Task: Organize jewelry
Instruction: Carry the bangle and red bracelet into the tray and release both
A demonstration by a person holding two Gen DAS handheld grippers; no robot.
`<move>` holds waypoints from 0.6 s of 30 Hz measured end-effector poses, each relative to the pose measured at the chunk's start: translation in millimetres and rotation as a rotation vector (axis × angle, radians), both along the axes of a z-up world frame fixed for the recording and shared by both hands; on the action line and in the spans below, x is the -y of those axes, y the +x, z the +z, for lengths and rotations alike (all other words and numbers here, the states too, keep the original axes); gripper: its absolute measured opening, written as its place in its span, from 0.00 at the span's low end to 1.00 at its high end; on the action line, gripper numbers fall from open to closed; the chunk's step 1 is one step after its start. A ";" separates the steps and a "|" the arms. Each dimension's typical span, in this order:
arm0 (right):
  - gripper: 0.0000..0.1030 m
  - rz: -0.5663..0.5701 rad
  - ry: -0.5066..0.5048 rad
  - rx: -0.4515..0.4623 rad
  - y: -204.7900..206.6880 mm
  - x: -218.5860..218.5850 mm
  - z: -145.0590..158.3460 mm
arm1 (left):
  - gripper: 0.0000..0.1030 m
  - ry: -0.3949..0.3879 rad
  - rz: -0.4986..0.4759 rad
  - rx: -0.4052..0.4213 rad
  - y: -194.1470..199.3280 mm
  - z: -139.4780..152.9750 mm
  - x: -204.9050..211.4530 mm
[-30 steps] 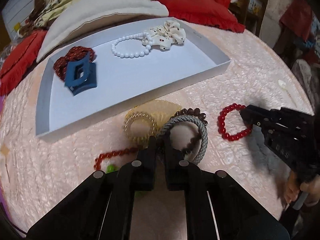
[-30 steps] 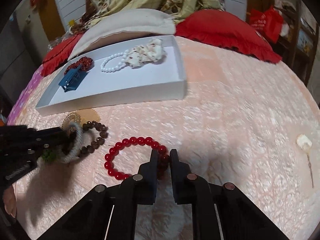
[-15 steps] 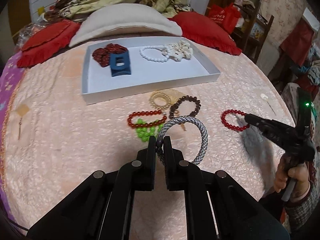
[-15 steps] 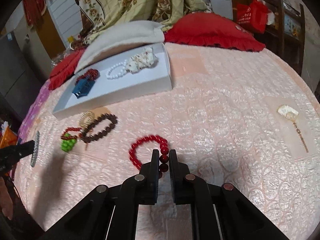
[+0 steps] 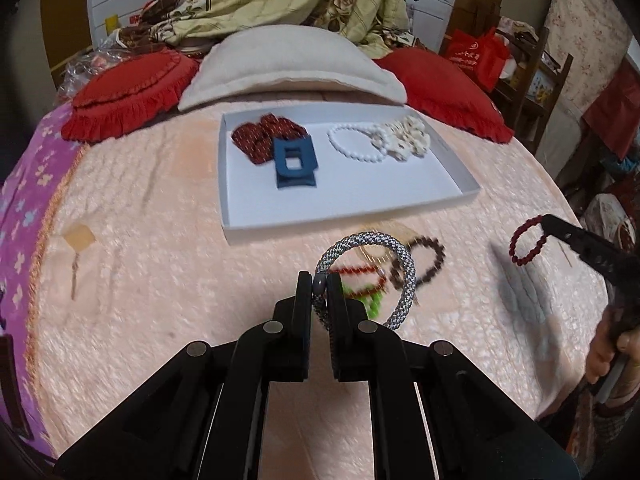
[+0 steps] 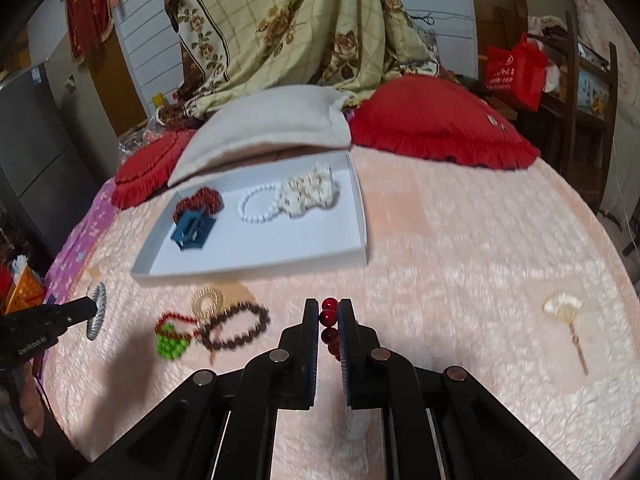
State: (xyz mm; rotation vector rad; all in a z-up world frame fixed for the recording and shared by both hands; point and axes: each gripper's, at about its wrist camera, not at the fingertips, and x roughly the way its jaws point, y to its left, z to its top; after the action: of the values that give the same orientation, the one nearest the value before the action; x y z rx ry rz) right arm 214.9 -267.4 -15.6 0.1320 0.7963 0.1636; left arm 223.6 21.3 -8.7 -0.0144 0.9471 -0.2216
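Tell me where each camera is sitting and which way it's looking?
Left wrist: rides the left gripper, looking down along its fingers at the grey bangle it pinches and the white tray; the person's other hand shows at right.
Right wrist: rides the right gripper, which is pinching the red bead bracelet.
Shared: the tray, the brown bead bracelet, each other's gripper.
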 end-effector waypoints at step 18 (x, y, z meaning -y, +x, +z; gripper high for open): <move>0.08 0.045 -0.153 -0.018 117.2 -67.4 12.9 | 0.06 0.112 0.169 -0.118 122.7 -49.9 -36.8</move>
State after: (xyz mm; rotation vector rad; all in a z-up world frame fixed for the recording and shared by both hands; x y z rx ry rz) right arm 332.1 -200.0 -2.7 -0.0290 0.8273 0.1436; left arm 346.3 58.2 -58.7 -0.0049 1.0687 -0.0113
